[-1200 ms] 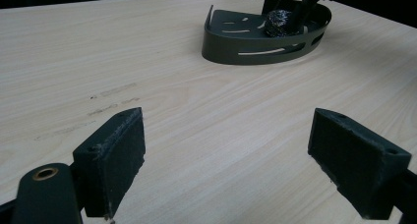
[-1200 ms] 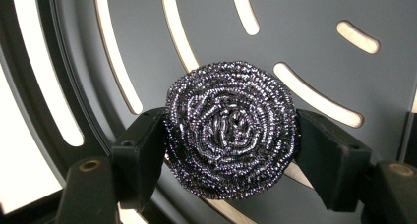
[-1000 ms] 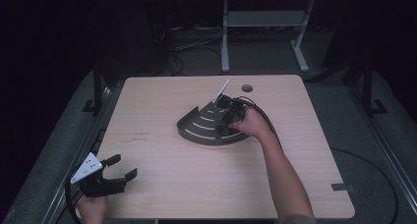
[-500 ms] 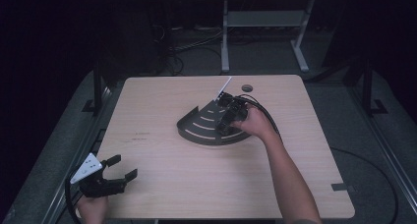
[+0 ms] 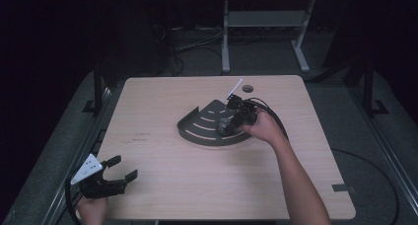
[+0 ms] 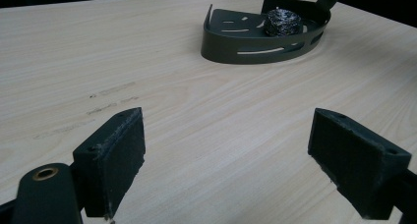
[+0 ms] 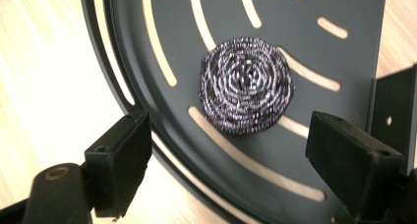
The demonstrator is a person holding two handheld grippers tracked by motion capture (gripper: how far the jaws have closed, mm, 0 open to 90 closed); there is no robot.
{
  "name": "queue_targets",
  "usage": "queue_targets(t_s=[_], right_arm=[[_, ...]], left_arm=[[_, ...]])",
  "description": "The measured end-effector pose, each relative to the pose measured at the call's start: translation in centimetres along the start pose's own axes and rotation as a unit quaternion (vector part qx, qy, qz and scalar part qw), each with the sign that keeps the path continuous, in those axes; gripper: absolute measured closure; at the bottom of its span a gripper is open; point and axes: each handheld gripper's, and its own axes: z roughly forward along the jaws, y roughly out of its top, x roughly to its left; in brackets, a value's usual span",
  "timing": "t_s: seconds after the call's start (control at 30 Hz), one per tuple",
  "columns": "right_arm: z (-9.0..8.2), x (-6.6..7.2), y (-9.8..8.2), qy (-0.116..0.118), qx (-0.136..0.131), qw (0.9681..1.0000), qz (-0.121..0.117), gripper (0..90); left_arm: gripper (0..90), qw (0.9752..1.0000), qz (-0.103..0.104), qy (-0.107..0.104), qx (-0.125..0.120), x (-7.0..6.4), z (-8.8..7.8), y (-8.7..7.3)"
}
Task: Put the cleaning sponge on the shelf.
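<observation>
We see a steel scrubber (image 7: 246, 85) lying in a dark slotted tray (image 7: 344, 17), just ahead of our right gripper (image 7: 226, 155), whose jaws have just been opening, empty.

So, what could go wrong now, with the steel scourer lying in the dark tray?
1. The right gripper has just been opening; its jaws hang close around the steel scourer, so a low pull-back might snag it.
2. The dark tray lies loose on the table; a bump on its rim may slide it.
3. The cable could catch the tray's upright wall.
</observation>
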Motion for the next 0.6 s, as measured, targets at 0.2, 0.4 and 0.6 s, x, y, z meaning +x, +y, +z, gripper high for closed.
queue_targets(t_s=[0.2,0.4,0.6], right_arm=[[-0.6,0.4,-1.2,-0.001,-0.004,1.0000,-0.002,17.3],[-1.4,1.2,-2.1,-0.001,-0.017,0.9998,-0.008,17.5],[-1.9,1.8,-3.3,0.001,-0.016,0.9998,-0.009,17.5]], left_arm=[[13.4,1.0000,-0.001,-0.002,-0.001,0.1,-0.1,0.0],[13.4,1.0000,-0.003,-0.001,0.000,0.1,0.0,-0.1],[13.4,1.0000,-0.003,0.000,0.000,0.1,-0.1,-0.1]])
